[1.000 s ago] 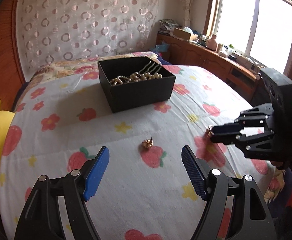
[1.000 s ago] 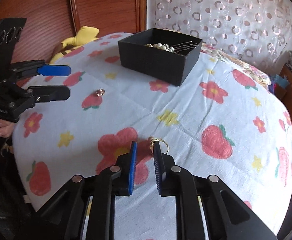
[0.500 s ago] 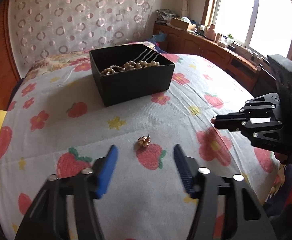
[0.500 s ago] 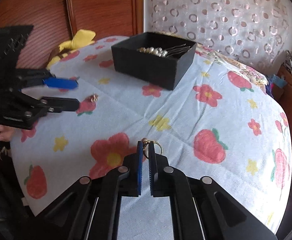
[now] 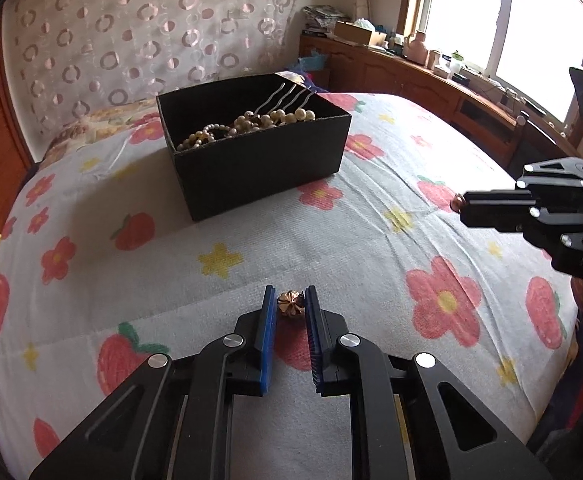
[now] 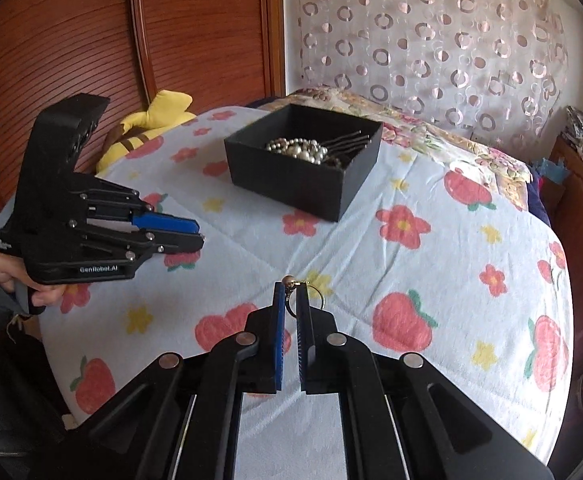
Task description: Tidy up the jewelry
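A black open box holding pearl beads and hair pins stands on the flowered bed cover; it also shows in the right wrist view. My left gripper is shut on a small gold flower-shaped ornament just above the cover. My right gripper is shut on a gold ring with a bead, lifted above the cover; it appears at the right of the left wrist view. The left gripper shows at the left of the right wrist view.
A yellow plush toy lies at the bed's left side by the wooden headboard. A wooden cabinet with small items runs under the window on the right. The bed cover drops off at the near edges.
My left gripper moved forward and closed from wide open onto the gold ornament. My right gripper closed on the ring and lifted it off the cover.
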Available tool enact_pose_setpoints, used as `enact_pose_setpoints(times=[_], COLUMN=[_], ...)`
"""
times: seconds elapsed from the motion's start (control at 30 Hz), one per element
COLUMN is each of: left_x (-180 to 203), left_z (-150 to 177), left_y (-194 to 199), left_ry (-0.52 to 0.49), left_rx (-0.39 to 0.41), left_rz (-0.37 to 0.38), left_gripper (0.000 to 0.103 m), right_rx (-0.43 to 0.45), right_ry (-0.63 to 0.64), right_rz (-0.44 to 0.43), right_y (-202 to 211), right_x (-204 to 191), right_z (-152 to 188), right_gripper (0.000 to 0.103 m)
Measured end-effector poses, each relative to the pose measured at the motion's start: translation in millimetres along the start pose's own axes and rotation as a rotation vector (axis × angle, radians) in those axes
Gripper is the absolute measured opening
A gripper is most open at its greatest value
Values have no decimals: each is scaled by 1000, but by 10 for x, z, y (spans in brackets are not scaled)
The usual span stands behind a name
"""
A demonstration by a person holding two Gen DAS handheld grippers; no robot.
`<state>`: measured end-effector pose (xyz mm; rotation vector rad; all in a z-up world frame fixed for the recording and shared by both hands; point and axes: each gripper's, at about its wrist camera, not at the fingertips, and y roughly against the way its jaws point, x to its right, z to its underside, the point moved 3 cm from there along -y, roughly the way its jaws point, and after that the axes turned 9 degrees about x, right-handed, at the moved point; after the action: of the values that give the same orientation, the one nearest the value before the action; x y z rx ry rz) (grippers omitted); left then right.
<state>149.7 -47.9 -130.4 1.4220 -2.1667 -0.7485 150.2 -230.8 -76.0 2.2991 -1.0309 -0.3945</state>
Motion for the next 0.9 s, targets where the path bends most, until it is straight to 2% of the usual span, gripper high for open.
enact_pose_setpoints(times=[0.17, 0.3, 0.53, 0.73, 0.9], left_x=[-44, -80, -191, -320, -418], left_z=[-162, -358, -758, -970, -1033], left_y=[84, 156, 195, 98, -2], left_ry=[7, 9, 8, 19, 42], left_rx=[44, 83, 135, 139, 134], left_rz=[-12, -21, -49, -72, -81], left_gripper=[13, 13, 13, 13, 13], right_rx=[31, 67, 94, 71, 38], right_ry=[14, 30, 7, -8, -37], right_rz=[7, 17, 25, 18, 24], right_y=[5, -13, -272, -566, -771], right_x=[-3, 26, 138, 196, 267], right_z=[-204, -496, -975, -1206, -1257], right_gripper=[6, 6, 7, 7, 7])
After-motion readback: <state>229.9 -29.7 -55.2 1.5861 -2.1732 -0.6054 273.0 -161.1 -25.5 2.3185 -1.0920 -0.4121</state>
